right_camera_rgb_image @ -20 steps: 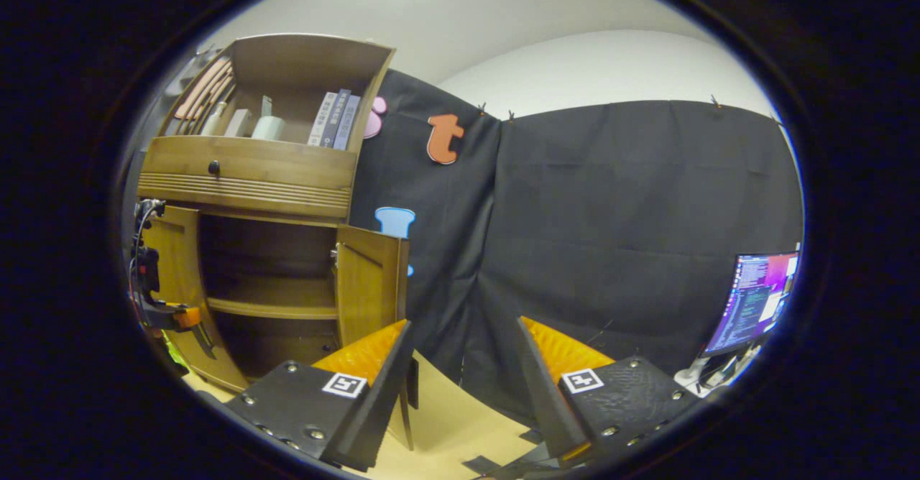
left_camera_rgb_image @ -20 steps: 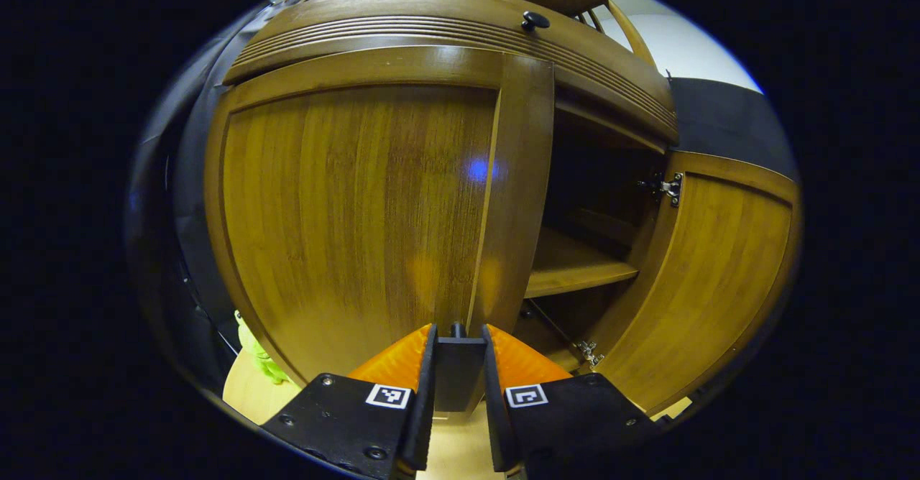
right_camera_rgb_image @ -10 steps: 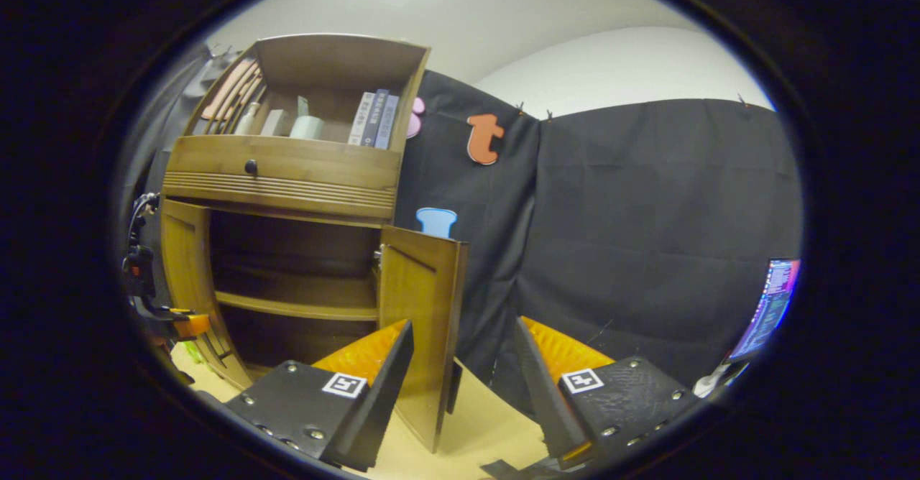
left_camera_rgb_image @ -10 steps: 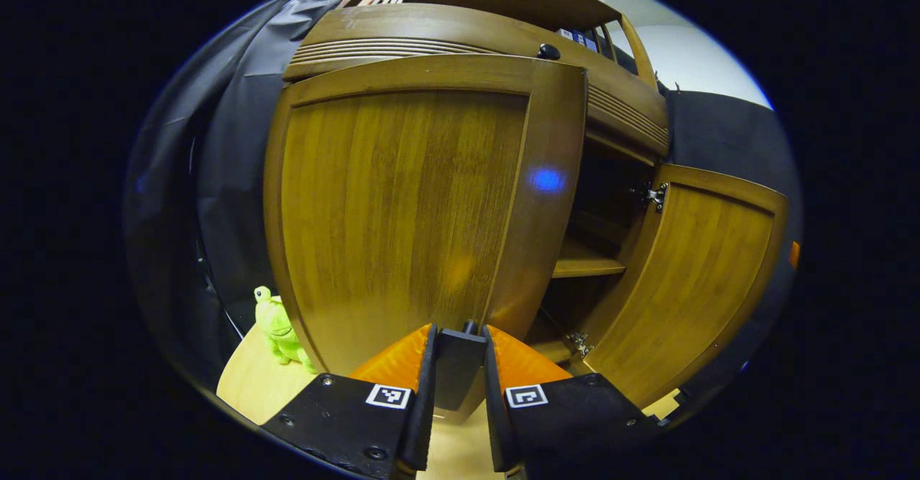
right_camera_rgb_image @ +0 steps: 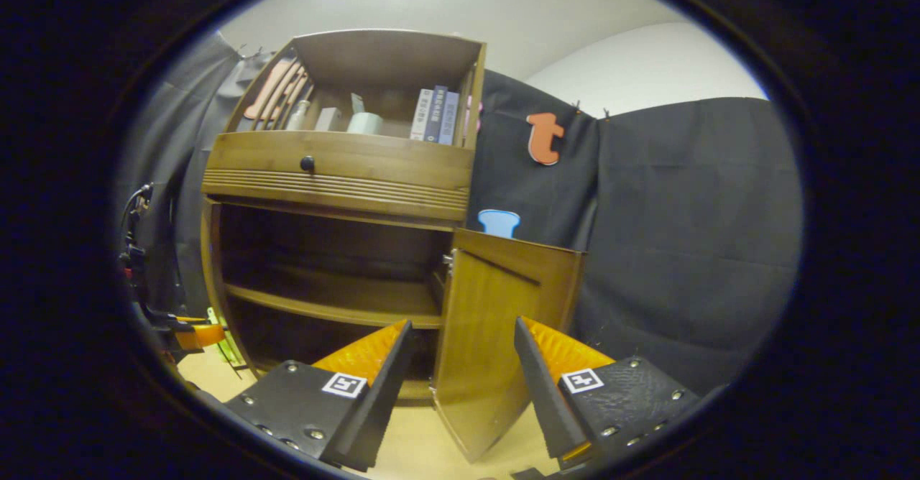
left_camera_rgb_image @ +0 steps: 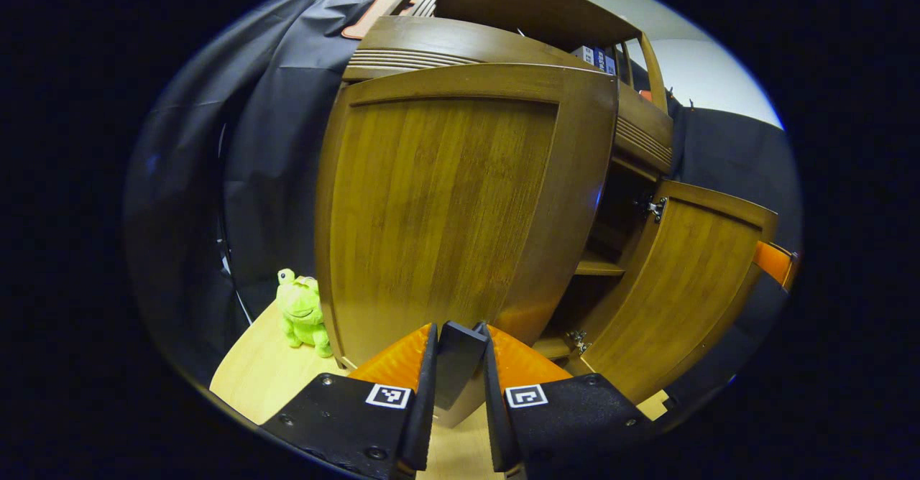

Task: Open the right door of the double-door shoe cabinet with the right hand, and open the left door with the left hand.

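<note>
Left tongs (left_camera_rgb_image: 458, 365) are seen clamped on the dark handle (left_camera_rgb_image: 457, 368) at the free edge of the left door (left_camera_rgb_image: 438, 207), both orange-backed fingers pressing its sides. Right tongs (right_camera_rgb_image: 456, 365) are held apart and empty, with the right door (right_camera_rgb_image: 496, 336) standing just ahead between the two fingers, untouched as far as can be told.

The left door is hinged on its far side from the handle, its long axis upright, and it is swung well out from the shoe cabinet (right_camera_rgb_image: 338, 171); the panel lies directly ahead of the left tongs, so any further swing would be judged to be led by that hand, pulling along the arc away from the dark interior. The right door is already wide open, its hinges (left_camera_rgb_image: 655, 208) exposed.

Both doors are framed panels of warm brown wood with vertical grain. A wooden shelf (right_camera_rgb_image: 330, 300) is shown inside. A green plush toy (left_camera_rgb_image: 302, 311) sits on the pale floor (left_camera_rgb_image: 259, 379) beside the left door.
</note>
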A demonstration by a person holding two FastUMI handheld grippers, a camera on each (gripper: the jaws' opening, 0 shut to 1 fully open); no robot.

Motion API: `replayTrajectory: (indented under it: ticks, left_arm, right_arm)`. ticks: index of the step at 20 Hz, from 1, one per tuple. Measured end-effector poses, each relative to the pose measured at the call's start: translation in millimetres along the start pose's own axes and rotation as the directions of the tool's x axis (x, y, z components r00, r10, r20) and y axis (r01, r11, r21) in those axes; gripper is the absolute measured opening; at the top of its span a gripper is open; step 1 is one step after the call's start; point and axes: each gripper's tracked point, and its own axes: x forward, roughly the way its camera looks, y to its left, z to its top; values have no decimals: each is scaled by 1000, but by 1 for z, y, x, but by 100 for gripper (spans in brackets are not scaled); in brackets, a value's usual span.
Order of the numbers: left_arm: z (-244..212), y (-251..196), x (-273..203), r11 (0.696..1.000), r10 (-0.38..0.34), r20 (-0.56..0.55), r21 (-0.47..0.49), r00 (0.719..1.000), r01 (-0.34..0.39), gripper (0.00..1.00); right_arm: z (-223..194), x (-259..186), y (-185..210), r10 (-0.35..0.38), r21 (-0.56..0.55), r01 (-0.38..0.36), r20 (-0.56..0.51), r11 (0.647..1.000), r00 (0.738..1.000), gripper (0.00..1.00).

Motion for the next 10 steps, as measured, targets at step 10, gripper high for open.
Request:
replayTrajectory:
  ticks: [10]
  left_arm:
    - [-5,38,-37,991,24,-5,-128,1000,-24,46]
  right_arm:
    - [-10,24,73,177,14,-176,-21,984,984,80]
